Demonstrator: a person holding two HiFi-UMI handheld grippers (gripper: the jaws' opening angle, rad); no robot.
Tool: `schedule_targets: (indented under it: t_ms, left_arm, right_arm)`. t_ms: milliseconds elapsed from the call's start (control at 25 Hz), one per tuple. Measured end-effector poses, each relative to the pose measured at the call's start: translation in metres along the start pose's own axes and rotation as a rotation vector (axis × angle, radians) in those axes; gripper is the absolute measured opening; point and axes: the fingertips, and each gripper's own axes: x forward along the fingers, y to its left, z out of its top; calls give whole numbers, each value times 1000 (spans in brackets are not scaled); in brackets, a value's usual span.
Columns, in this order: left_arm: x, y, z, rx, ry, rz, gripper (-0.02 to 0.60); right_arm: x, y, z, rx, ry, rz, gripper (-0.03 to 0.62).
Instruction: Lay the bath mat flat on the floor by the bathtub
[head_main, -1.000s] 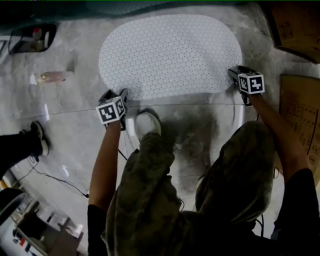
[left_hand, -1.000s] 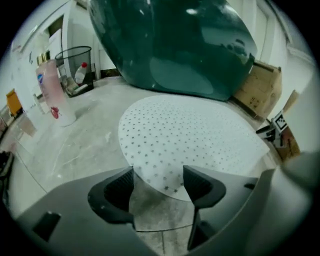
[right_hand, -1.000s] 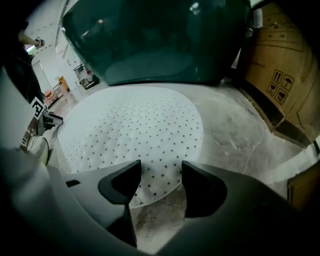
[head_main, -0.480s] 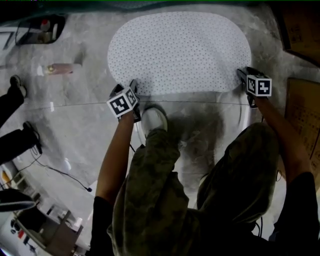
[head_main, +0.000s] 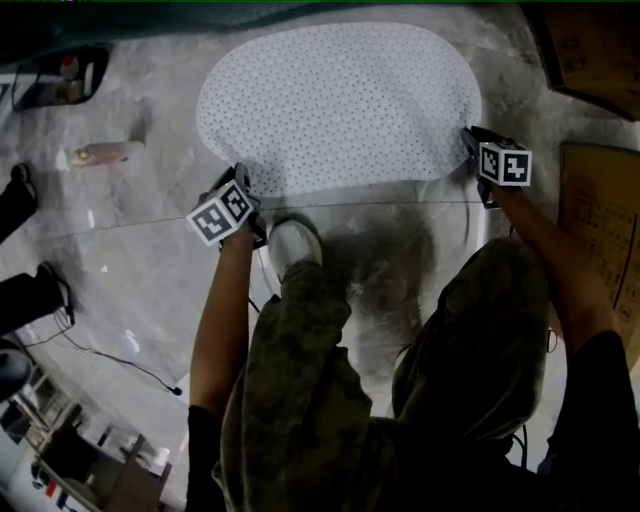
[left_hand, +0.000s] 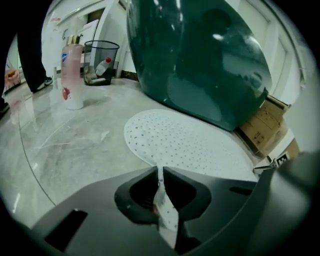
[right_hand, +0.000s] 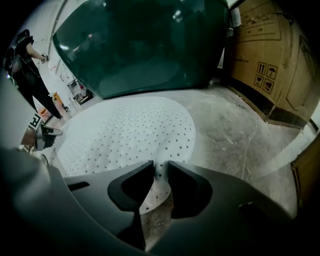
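The white, dotted oval bath mat (head_main: 340, 105) lies on the grey floor in front of the dark green bathtub (left_hand: 200, 55). My left gripper (head_main: 245, 185) is at the mat's near left edge. Its jaws have just been closing, and the left gripper view shows them shut on a pinched-up strip of mat (left_hand: 185, 142). My right gripper (head_main: 470, 140) is at the near right edge. Its jaws have also just been closing, with a puckered fold of mat (right_hand: 125, 132) pressed between them.
A pink and white bottle (left_hand: 73, 75) and a wire waste basket (left_hand: 101, 62) stand on the floor to the left. Cardboard boxes (head_main: 595, 50) sit on the right. My own shoe (head_main: 293, 245) is just behind the mat. Another person's foot (head_main: 40, 295) and a cable (head_main: 110, 355) are at the left.
The left gripper has rolled and shifted slightly at the mat's near left edge. The right gripper has stayed at the near right edge. The other person's feet at the left have moved.
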Motion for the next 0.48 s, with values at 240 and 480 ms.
schedule_targets:
  t_ms: [240, 480]
  left_arm:
    - [-2, 1, 4, -36, 1, 38, 38]
    - [-8, 9, 10, -38, -44, 12, 37]
  right_arm:
    - [-7, 5, 4, 2, 6, 24, 71]
    - [-18, 7, 4, -4, 13, 10, 62]
